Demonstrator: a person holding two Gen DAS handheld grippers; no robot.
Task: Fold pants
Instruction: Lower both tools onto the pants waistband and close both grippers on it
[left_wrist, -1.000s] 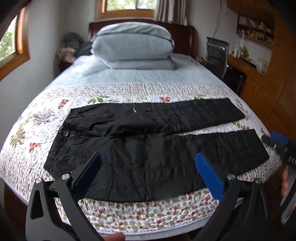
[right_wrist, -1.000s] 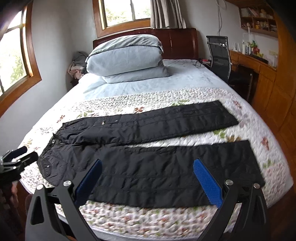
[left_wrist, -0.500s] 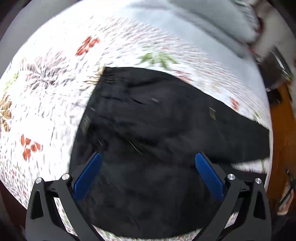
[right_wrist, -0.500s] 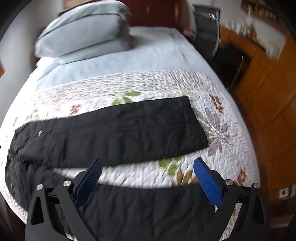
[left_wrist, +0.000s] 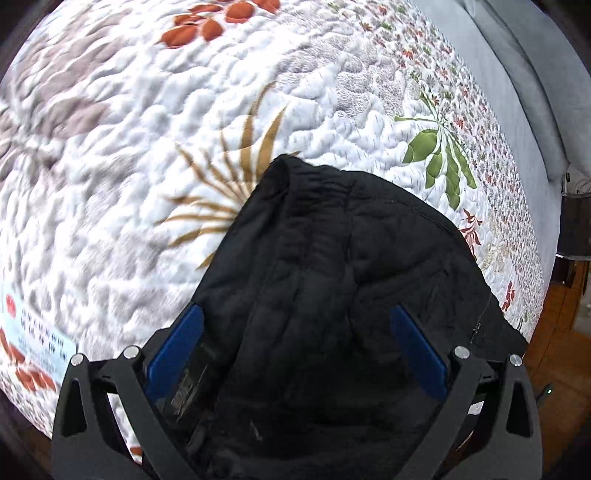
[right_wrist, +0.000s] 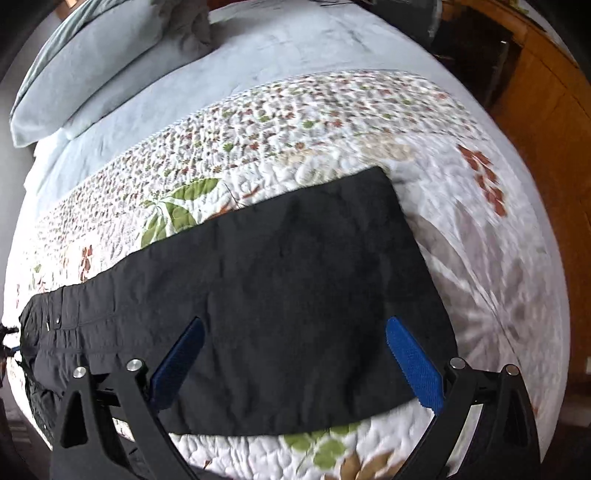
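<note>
Black quilted pants lie spread on a floral quilt. In the left wrist view I see their waist end (left_wrist: 332, 280), its far corner pointing up the bed. My left gripper (left_wrist: 295, 347) is open, close above the waistband, blue pads on either side of the cloth. In the right wrist view the far pant leg (right_wrist: 288, 280) runs from the waist at left to its cuff at right. My right gripper (right_wrist: 295, 354) is open, low over the cuff end of that leg, holding nothing.
The floral quilt (right_wrist: 332, 122) covers the bed. Grey-blue pillows (right_wrist: 92, 62) lie at the head. A wooden cabinet (right_wrist: 546, 103) stands at the right side of the bed. A pale label (left_wrist: 33, 343) sits on the quilt by the left edge.
Both grippers have dropped from a high overview down close to the pants. The left went to the waist end, the right to the far leg's cuff end. Both stayed open.
</note>
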